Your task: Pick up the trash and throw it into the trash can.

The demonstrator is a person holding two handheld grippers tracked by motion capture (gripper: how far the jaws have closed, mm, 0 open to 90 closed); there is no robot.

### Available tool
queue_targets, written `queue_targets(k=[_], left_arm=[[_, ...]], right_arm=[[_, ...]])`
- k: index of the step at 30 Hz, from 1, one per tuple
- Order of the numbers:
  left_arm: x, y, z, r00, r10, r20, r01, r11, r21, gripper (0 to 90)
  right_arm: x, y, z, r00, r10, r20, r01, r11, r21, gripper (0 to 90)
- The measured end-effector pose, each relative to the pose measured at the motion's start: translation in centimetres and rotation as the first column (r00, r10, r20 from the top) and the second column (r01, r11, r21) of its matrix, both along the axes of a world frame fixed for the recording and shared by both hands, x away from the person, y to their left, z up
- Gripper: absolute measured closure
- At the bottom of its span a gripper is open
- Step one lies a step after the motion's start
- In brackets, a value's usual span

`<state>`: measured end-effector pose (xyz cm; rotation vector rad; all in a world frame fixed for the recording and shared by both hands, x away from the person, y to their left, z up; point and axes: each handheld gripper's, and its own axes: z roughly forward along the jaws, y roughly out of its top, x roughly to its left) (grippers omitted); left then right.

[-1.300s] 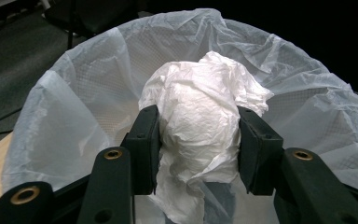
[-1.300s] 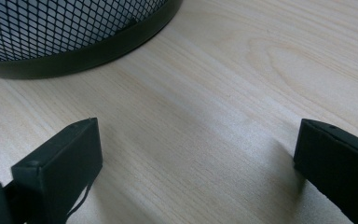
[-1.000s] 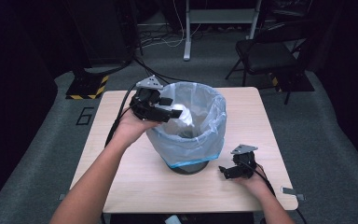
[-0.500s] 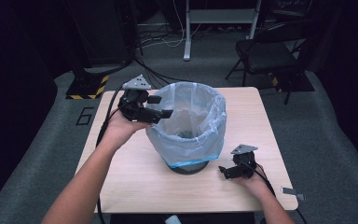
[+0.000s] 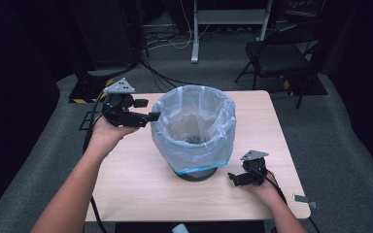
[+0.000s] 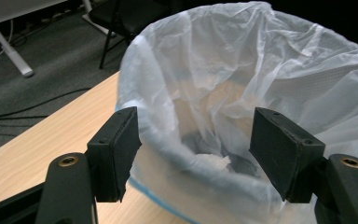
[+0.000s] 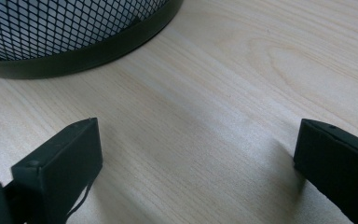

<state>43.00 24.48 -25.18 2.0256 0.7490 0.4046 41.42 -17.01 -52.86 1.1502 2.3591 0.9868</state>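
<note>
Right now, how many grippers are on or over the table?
2: the left gripper is held open beside the lined bin's left rim; the right gripper rests open near the bin's base.

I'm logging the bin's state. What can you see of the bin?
The bin is round black wire mesh with a solid black base ring, upright near the table's middle. A translucent white bag lines it, folded over the rim, blue-edged at the bottom of the fold. Something pale lies inside. Neither gripper touches it.
</note>
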Motion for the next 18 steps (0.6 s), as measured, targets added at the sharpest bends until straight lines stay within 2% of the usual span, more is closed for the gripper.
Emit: queue_targets(k=[9, 13, 17, 18], left_arm=[[-0.7, 2.6, -0.4, 0.9992, 0.038, 0.011, -0.038, 0.9991, -0.020, 32.7], [-1.0, 4.2, -1.5, 0.9979, 0.065, 0.000, -0.065, 0.9975, -0.028, 32.7], [-1.1, 5.1, -2.3, 0.9968, 0.079, -0.009, -0.080, 0.9961, -0.039, 32.9], [-1.1, 5.5, -2.9, 0.9964, 0.084, -0.012, -0.084, 0.9952, -0.050, 33.0]], right_arm=[[0.0, 0.0, 0.0, 1.0000, -0.001, -0.001, 0.001, 1.000, 0.000, 0.3], [0.0, 0.0, 0.0, 1.0000, -0.002, 0.000, 0.002, 1.000, 0.000, 0.3], [0.0, 0.0, 0.0, 1.0000, -0.002, 0.000, 0.002, 1.000, 0.000, 0.3], [0.0, 0.0, 0.0, 1.0000, -0.003, 0.000, 0.003, 1.000, 0.000, 0.3]])
